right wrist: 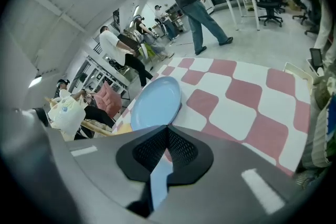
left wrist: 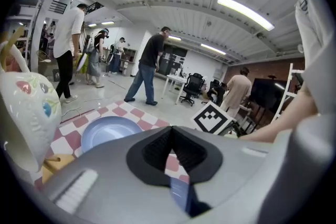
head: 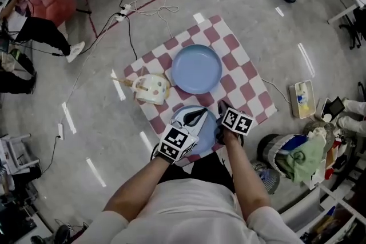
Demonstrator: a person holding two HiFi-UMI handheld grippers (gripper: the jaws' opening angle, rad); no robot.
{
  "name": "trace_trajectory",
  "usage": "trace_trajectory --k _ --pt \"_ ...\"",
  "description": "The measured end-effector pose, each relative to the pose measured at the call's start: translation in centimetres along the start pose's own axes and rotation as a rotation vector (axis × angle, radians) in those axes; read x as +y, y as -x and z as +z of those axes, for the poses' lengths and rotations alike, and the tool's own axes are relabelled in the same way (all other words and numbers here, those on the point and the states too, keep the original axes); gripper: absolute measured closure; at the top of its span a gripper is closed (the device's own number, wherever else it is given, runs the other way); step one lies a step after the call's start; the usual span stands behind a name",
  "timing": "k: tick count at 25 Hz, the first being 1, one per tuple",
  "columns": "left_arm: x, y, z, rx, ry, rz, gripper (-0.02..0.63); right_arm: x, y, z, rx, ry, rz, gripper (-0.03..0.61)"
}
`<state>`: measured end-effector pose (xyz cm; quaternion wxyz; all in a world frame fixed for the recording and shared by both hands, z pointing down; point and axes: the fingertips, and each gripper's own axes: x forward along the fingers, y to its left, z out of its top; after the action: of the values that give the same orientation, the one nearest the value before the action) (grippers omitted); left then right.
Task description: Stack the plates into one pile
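A red-and-white checked cloth (head: pixel 240 74) (left wrist: pixel 131 113) (right wrist: pixel 247 97) was spread on the grey floor. In the head view a round pale-blue plate (head: pixel 196 68) (left wrist: pixel 107 131) (right wrist: pixel 155 102) lay flat at the cloth's middle. A second pale-blue plate (head: pixel 207 124) (left wrist: pixel 178 191) (right wrist: pixel 157 181) was seen at 6 o'clock from the first, near the cloth's edge closest to the person, the two well apart.

A white ceramic jug with coloured spots (head: pixel 151 88) (left wrist: pixel 26 113) was seen at 10 o'clock from the second plate and at 8 o'clock from the first, just beside its rim.

The left gripper (head: pixel 197 116) (left wrist: pixel 170 147) was placed at the second plate's 7 o'clock side, and its jaws were clamped on that plate's thin rim, shown edge-on between them. The right gripper (head: pixel 222 114) (right wrist: pixel 167 147) was placed at the same plate's 3 o'clock side, its jaws likewise pressed onto the rim. Whether the gripped plate was lifted off the cloth could not be told.
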<state>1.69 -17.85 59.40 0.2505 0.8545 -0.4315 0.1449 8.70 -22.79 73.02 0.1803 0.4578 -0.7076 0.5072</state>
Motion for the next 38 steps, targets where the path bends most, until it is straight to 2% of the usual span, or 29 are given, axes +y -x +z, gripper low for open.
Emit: trace_trajectory --k 11,15,19,27,32,35,38 --pt "2.8 -2.8 -0.4 0.029 0.077 0.080 0.607 -0.8 -6.4 3.2 0.028 -0.070 0.059 0.561" --pt "3.4 -3.3 -0.5 0.037 0.096 0.100 0.607 -1.2 -8.1 3.5 0.050 -0.087 0.051 0.500" --pt "4.2 -3.8 -0.3 0.037 0.108 0.116 0.607 -1.8 -9.8 3.9 0.076 -0.100 0.023 0.486" --pt "4.8 -4.1 -0.4 0.044 0.138 0.141 0.607 -2.9 -12.2 3.5 0.138 -0.149 -0.008 0.489" --pt "5.2 -3.6 -0.2 0.040 0.134 0.148 0.607 -3.3 -13.5 3.4 0.158 -0.213 -0.027 0.497" --pt "5.6 -2.8 -0.7 0.044 0.131 0.166 0.607 -3.0 -13.9 3.2 0.154 -0.261 -0.012 0.534" --pt "5.4 -2.4 -0.9 0.044 0.133 0.162 0.607 -3.1 -13.6 3.2 0.144 -0.330 0.003 0.545"
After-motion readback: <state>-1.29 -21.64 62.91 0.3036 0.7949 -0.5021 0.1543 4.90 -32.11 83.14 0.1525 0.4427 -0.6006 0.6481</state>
